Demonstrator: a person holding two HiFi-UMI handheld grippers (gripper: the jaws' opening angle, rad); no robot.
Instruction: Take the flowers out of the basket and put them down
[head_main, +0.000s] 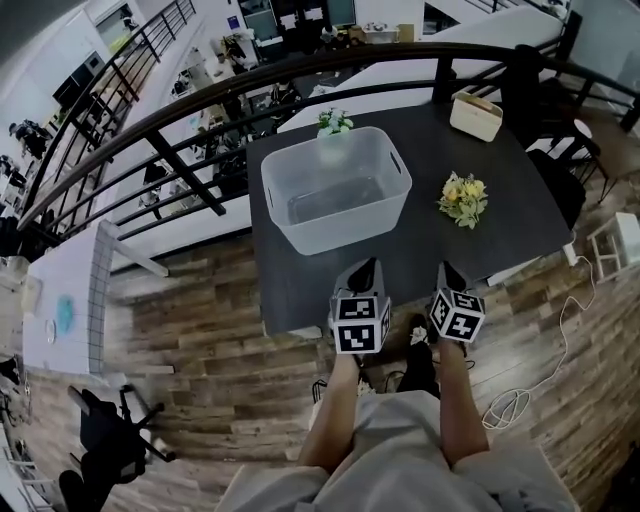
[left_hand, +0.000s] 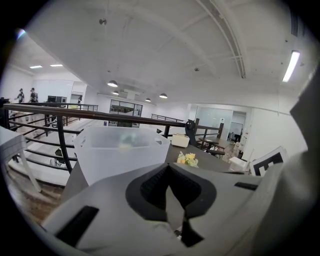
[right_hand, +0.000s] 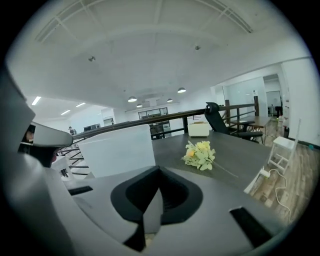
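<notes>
The left gripper (head_main: 364, 268) and the right gripper (head_main: 449, 270) hover side by side over the near edge of the dark table (head_main: 510, 200), each with its marker cube facing up. In the left gripper view the jaws of the left gripper (left_hand: 169, 167) are pressed together with nothing between them. The right gripper view shows the right gripper (right_hand: 159, 170) in the same state, its jaws together and empty. The translucent white basket (head_main: 300, 235) stands at the middle of the table. 1 bunch of yellow flowers (head_main: 463, 198) lies on the tabletop to its right, well apart from both grippers. A 2nd bunch of pale flowers (head_main: 334, 122) shows at the basket's far rim; whether it is inside or behind cannot be told. A cream box (head_main: 475, 115) sits near the table's far right corner.
</notes>
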